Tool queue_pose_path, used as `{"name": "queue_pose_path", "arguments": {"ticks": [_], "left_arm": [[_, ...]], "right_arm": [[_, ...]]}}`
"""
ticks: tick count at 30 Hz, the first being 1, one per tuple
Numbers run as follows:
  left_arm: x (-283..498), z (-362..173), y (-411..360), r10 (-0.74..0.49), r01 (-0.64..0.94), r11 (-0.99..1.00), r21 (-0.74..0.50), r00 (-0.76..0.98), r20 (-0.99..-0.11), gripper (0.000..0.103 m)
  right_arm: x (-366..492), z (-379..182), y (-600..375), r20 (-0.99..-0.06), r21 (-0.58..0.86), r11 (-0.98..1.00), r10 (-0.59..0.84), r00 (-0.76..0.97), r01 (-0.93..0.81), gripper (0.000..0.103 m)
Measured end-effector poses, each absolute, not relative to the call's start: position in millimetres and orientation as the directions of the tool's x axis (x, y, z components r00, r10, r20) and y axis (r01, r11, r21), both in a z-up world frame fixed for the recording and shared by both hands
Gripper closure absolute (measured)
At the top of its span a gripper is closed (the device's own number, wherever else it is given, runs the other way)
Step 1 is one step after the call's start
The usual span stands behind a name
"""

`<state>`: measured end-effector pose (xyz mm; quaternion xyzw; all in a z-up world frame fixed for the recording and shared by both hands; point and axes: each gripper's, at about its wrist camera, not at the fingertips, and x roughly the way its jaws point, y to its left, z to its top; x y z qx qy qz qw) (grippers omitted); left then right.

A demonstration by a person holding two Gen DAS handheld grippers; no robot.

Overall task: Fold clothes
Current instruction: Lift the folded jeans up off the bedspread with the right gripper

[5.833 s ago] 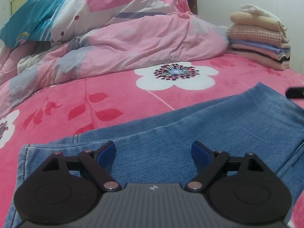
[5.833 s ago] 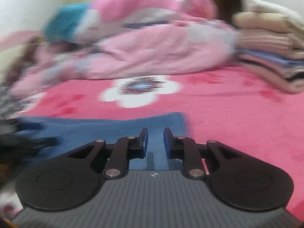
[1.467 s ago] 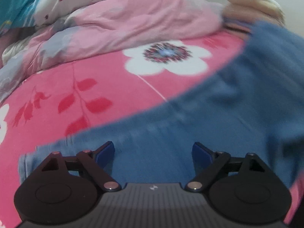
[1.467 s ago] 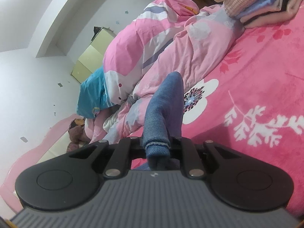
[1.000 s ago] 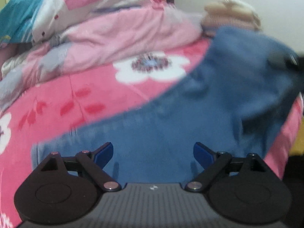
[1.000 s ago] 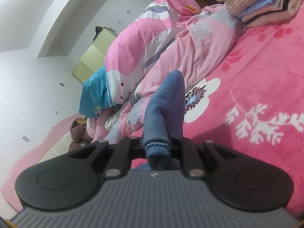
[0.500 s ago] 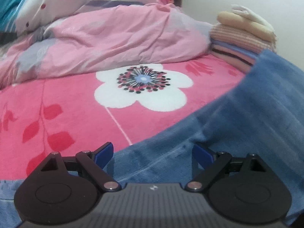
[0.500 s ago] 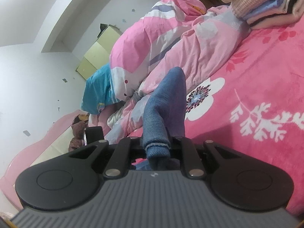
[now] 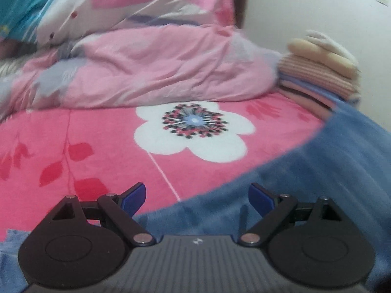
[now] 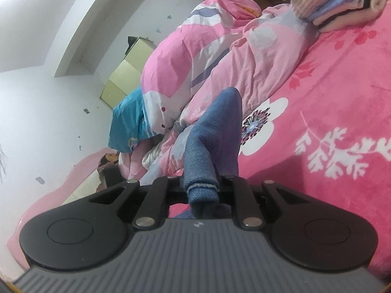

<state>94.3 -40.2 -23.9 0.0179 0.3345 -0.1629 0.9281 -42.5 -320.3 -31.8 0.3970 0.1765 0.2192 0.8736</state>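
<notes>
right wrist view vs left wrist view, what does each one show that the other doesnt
Only the right wrist view shows the right gripper shut on a bunched end of the jeans, plus a yellow-green cabinet against the white wall. Only the left wrist view shows the left gripper with jaws wide apart and nothing between them, above a broad spread of the jeans. Both show the pink bedspread, its white flower, the rumpled pink duvet and the stack of folded clothes.

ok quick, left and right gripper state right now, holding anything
Left gripper: open, nothing gripped; the jeans lie below it.
Right gripper: shut on a fold of the jeans.
</notes>
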Motion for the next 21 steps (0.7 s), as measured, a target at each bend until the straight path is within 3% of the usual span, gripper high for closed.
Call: {"name": "queue_pose_path", "arguments": {"ticks": [10, 13, 16, 21], "left_arm": [[-2.6, -45.6, -95.2, -0.258, 0.502, 0.811, 0.301, 0.768, -0.586, 0.011], [-27.2, -53.9, -112.2, -0.242, 0.5, 0.745, 0.441, 0.82, -0.519, 0.011], [-42.9, -55.8, -115.4, -0.263, 0.506, 0.7, 0.504, 0.838, -0.477, 0.011], [-42.9, -43.6, -87.4, -0.253, 0.484, 0.771, 0.413, 0.829, -0.499, 0.011]], "right_arm": [[-41.8, -37.7, -323.2, -0.133, 0.785, 0.575, 0.52, 0.844, -0.231, 0.091], [-41.9, -38.2, -322.0, -0.142, 0.784, 0.58, 0.512, 0.847, -0.219, 0.091], [-42.5, -38.6, -320.5, -0.149, 0.781, 0.587, 0.505, 0.85, -0.212, 0.091], [-44.9, -35.4, -316.0, -0.164, 0.768, 0.607, 0.497, 0.852, -0.206, 0.091]]}}
